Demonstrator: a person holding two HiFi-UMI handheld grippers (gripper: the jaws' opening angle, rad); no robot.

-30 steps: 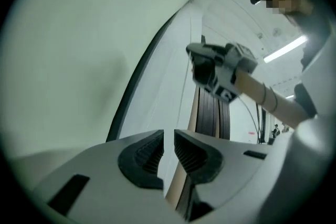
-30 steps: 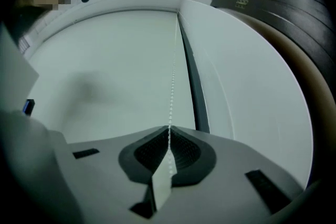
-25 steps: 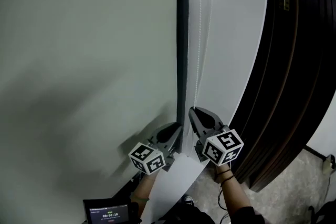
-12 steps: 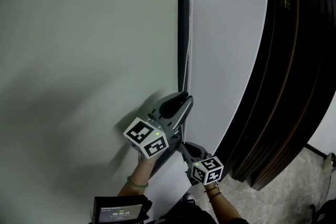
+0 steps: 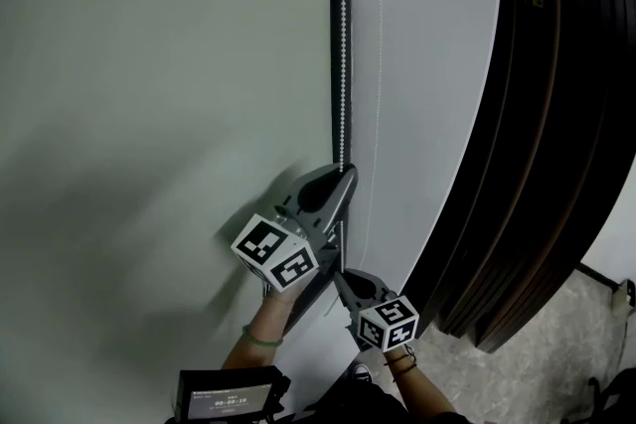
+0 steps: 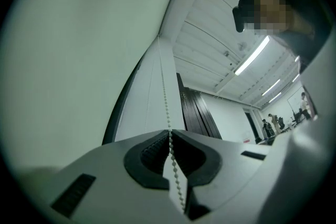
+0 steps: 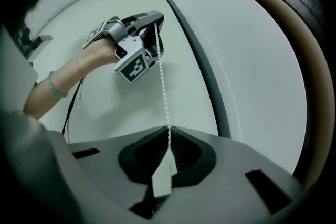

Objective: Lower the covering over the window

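A white bead chain (image 5: 341,65) hangs along the dark window frame beside the pale roller covering (image 5: 437,65). My left gripper (image 5: 344,173) points up the wall, and its jaws have just been closing. They now pinch the chain (image 6: 164,97) at the tips (image 6: 169,132). Below it, my right gripper (image 5: 337,274) is shut on the same chain (image 7: 163,81) at its tips (image 7: 169,128). A short white tab lies between the right pads. The right gripper view shows the left gripper (image 7: 157,21) higher up the strand. A second thin strand (image 5: 379,65) runs down over the covering.
A plain pale wall (image 5: 149,114) fills the left. Dark folded panels (image 5: 556,114) stand close on the right of the covering. A small device with a lit screen (image 5: 224,402) sits at the bottom edge. Speckled floor (image 5: 576,343) shows at lower right.
The left gripper has climbed from beside the right one to above it and shut on the chain. The right gripper has come down, staying shut on the chain.
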